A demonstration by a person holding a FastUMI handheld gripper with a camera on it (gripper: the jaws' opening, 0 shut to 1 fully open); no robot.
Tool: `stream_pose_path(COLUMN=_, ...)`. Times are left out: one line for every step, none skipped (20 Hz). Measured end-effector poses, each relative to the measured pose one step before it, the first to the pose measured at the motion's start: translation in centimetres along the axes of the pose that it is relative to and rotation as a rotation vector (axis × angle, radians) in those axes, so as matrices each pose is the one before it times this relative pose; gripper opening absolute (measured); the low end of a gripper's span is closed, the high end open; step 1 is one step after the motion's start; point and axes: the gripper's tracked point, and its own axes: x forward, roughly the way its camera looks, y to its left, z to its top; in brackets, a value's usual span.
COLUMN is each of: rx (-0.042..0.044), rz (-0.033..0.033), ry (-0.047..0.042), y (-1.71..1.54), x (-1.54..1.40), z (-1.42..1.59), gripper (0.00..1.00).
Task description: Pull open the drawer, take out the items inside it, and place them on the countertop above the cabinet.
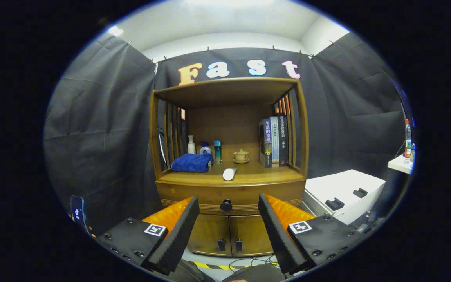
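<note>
A wooden cabinet (pixel 229 188) stands ahead against the black cloth wall. Its drawer (pixel 194 196) is closed, with a round black knob (pixel 226 205) at the middle of its front. My gripper (pixel 228 231) is open, its two black foam fingers (pixel 178 235) spread wide with nothing between them. The knob lies beyond the fingertips, centred in the gap. On the countertop (pixel 257 172) above the drawer lie a folded blue towel (pixel 192 162) and a white roll (pixel 229 174).
At the back of the countertop stand bottles (pixel 191 145), a small lidded cup on a saucer (pixel 241 156) and upright books (pixel 274 143). Two lower doors (pixel 229 235) have black handles. A white box (pixel 343 194) sits to the right of the cabinet. Cables lie on the floor.
</note>
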Motion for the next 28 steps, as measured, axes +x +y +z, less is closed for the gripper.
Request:
stream_pose_path(rx=-0.01066, rz=-0.00518, ry=-0.00915, y=-0.223, x=-0.79, z=0.395, gripper=0.98)
stream_pose_path(rx=-0.01598, rz=-0.00222, ry=-0.00358, y=-0.094, x=-0.716, z=0.17, gripper=0.98)
stream_pose_path(rx=-0.01879, rz=-0.00384, ry=-0.00106, y=-0.236, x=-0.458, z=0.063, gripper=0.98)
stream_pose_path(rx=-0.01446, rz=-0.00539, ry=-0.00573, y=-0.191, x=-0.339, z=0.102, gripper=0.98)
stream_pose_path(rx=-0.00741, rz=-0.00005, ry=-0.00874, y=-0.008, x=-0.278, z=0.163, gripper=0.98)
stream_pose_path(rx=-0.0022, rz=0.00309, ry=-0.00746, y=0.171, x=-0.145, z=0.279, gripper=0.98)
stream_pose_path(rx=0.0039, rz=-0.00007, ry=-0.00293, y=0.027, x=0.027, z=0.109, gripper=0.98)
stream_pose_path(rx=0.0109, rz=0.0046, ry=-0.00221, y=0.077, x=-0.004, z=0.077, gripper=0.98)
stream_pose_path(rx=0.01356, rz=0.00349, ry=-0.00071, y=0.192, x=0.105, z=0.109, gripper=0.98)
stream_pose_path(rx=0.01131, rz=0.00134, ry=-0.00079, y=0.078, x=0.029, z=0.138, gripper=0.98)
stream_pose_path(rx=0.00596, rz=0.00037, ry=-0.00508, y=0.016, x=0.211, z=0.115, gripper=0.98)
stream_pose_path(rx=0.00337, rz=0.00047, ry=-0.00284, y=0.051, x=0.235, z=-0.016, gripper=0.98)
stream_pose_path(rx=-0.00004, rz=0.00408, ry=-0.00018, y=0.245, x=0.152, z=0.0, gripper=0.98)
stream_pose_path(rx=-0.00049, rz=0.00266, ry=0.00237, y=0.142, x=0.102, z=-0.06, gripper=0.98)
stream_pose_path(rx=-0.00069, rz=0.0025, ry=0.00112, y=0.185, x=0.093, z=0.043, gripper=0.98)
stream_pose_path(rx=0.00166, rz=-0.00132, ry=0.00153, y=-0.014, x=0.186, z=-0.016, gripper=0.98)
stream_pose_path(rx=0.00535, rz=0.00055, ry=0.0018, y=0.138, x=0.122, z=-0.155, gripper=0.98)
stream_pose_path(rx=0.00644, rz=0.00002, ry=0.00144, y=0.079, x=0.062, z=-0.061, gripper=0.98)
stream_pose_path(rx=0.00421, rz=0.00078, ry=0.00295, y=0.117, x=-0.046, z=-0.088, gripper=0.98)
stream_pose_path(rx=0.00326, rz=0.00126, ry=0.00537, y=-0.005, x=0.121, z=-0.241, gripper=0.98)
stream_pose_path(rx=0.00169, rz=0.00164, ry=0.00755, y=0.008, x=0.032, z=-0.277, gripper=0.98)
stream_pose_path(rx=0.00024, rz=0.00062, ry=0.00314, y=-0.028, x=0.075, z=-0.137, gripper=0.98)
stream_pose_path(rx=-0.00007, rz=-0.0017, ry=-0.00129, y=0.035, x=-0.095, z=0.104, gripper=0.98)
stream_pose_path(rx=0.00047, rz=-0.00213, ry=-0.00118, y=-0.062, x=0.113, z=-0.027, gripper=0.98)
stream_pose_path(rx=0.00117, rz=0.00092, ry=0.00265, y=0.073, x=0.03, z=-0.189, gripper=0.98)
stream_pose_path(rx=0.00153, rz=0.0015, ry=0.0034, y=0.125, x=-0.08, z=-0.103, gripper=0.98)
stream_pose_path(rx=0.00073, rz=0.00094, ry=0.00269, y=-0.007, x=0.008, z=-0.121, gripper=0.98)
stream_pose_path(rx=-0.00042, rz=0.00039, ry=0.00046, y=-0.035, x=0.018, z=-0.068, gripper=0.98)
